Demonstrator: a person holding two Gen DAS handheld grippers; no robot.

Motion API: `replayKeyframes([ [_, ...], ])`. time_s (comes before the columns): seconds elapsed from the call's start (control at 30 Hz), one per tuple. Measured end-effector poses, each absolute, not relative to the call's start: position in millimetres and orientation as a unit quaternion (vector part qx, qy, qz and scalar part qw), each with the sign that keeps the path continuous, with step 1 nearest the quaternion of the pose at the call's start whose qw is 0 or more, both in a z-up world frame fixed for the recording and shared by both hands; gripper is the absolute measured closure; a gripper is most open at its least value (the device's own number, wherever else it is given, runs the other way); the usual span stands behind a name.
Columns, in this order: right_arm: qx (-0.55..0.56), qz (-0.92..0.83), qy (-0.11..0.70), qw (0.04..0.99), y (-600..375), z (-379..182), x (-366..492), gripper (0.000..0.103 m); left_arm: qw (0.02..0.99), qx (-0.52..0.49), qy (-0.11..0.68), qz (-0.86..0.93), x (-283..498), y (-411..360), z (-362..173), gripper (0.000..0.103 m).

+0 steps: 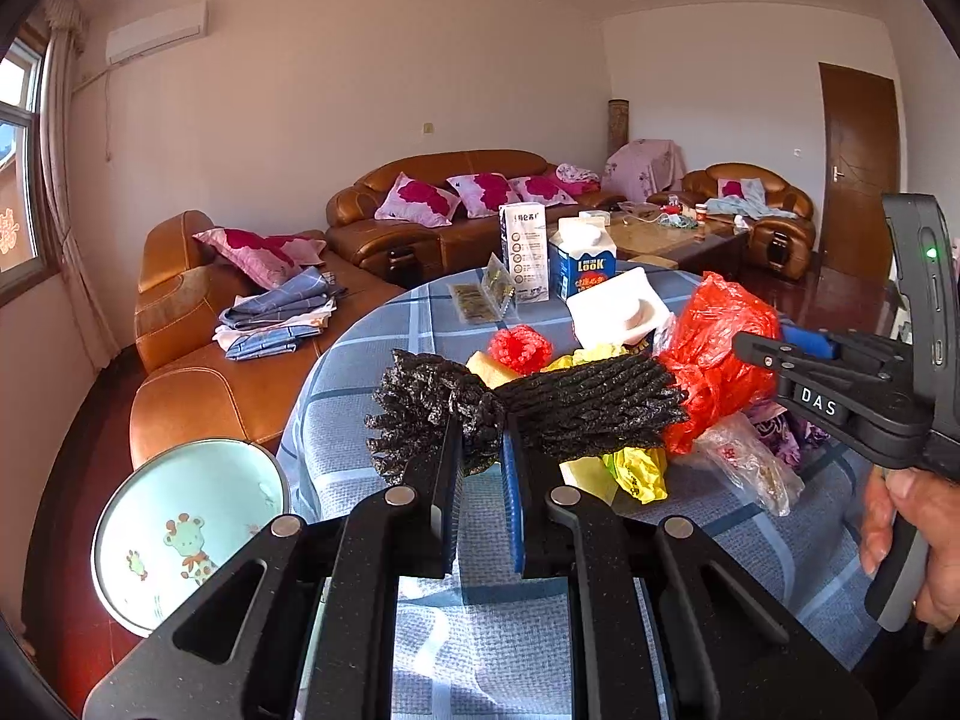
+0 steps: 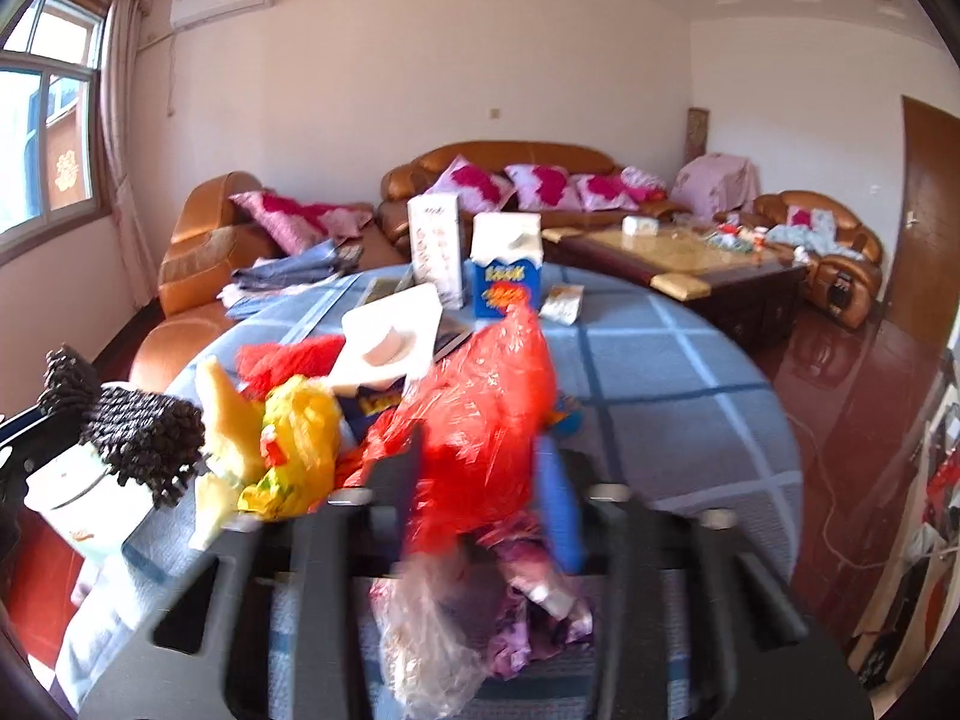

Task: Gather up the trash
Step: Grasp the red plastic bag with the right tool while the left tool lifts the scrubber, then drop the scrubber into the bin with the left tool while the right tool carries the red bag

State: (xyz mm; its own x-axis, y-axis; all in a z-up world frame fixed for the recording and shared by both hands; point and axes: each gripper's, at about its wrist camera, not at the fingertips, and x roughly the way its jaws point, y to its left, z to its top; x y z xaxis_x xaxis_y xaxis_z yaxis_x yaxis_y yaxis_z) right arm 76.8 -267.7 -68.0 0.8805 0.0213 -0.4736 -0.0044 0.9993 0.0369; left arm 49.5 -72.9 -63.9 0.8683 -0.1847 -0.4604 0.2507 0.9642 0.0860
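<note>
A bundle of black foam netting [image 1: 540, 408] hangs just above the blue plaid tablecloth [image 1: 360, 360], and my left gripper [image 1: 483, 450] is shut on its pinched middle. The same netting [image 2: 144, 444] shows at the left of the right wrist view. My right gripper [image 2: 480, 480] is shut on a crumpled red plastic bag [image 2: 480, 402], which bulges up between its blurred fingers. In the left wrist view the right gripper [image 1: 756, 351] comes in from the right, clamped on the red bag [image 1: 714, 348]. Under both lie a yellow bag [image 1: 642, 468], a red foam net [image 1: 519, 348] and a clear plastic bag [image 1: 744, 456].
A white foam tray [image 1: 618, 306], a blue milk carton [image 1: 582, 264] and a tall white carton [image 1: 525, 252] stand farther back on the table. A round pale-green container with a giraffe picture [image 1: 180, 534] sits beside the table's left edge. Brown sofas and a coffee table lie beyond.
</note>
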Motion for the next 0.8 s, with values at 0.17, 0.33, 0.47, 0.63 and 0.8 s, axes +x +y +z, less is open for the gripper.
replayKeyframes([
  [0.17,0.011,0.015,0.217,0.976,-262.0,-54.2,64.2,0.092,0.965,0.063,0.228,-0.109,49.6,-63.0,-59.9,0.091],
  [0.33,-0.002,0.007,0.164,0.986,-260.3,-18.9,53.0,0.093,0.969,0.053,0.221,-0.092,48.0,-46.6,-53.5,0.091],
  [0.47,-0.014,0.014,0.134,0.991,-250.4,5.4,54.3,0.093,0.973,0.049,0.217,-0.064,48.7,-28.2,-49.5,0.091],
  [0.63,-0.028,0.051,0.119,0.991,-227.5,12.6,70.7,0.093,0.975,0.052,0.216,-0.010,54.9,-2.3,-48.8,0.091],
  [0.8,-0.022,0.098,0.129,0.987,-199.5,8.9,99.1,0.093,0.973,0.046,0.223,0.031,64.6,26.6,-50.0,0.091],
])
